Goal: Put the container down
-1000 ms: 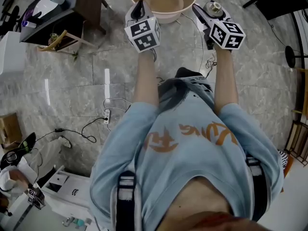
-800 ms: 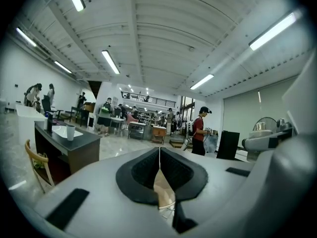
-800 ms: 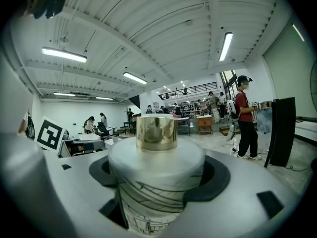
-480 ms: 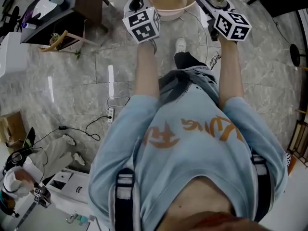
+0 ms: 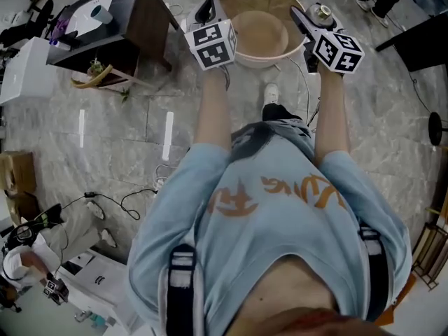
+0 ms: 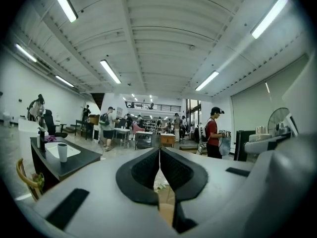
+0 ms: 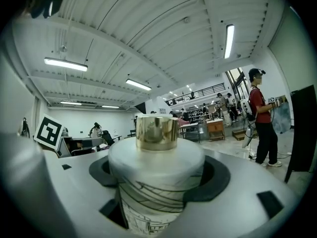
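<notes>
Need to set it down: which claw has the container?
The right claw, clamped on the gold-capped white container; the left claw is shut on nothing.

A grey marbled tile floor (image 5: 126,128) carries everything here. A round beige basin (image 5: 266,61) stands on it at the top, with a dark brown cabinet (image 5: 150,26) off to the basin's left and a small wooden chair (image 5: 105,79) just beside the cabinet. Lower left, a black cable (image 5: 133,198) loops across the tiles, and a cardboard box (image 5: 15,170) sits at the left edge.
</notes>
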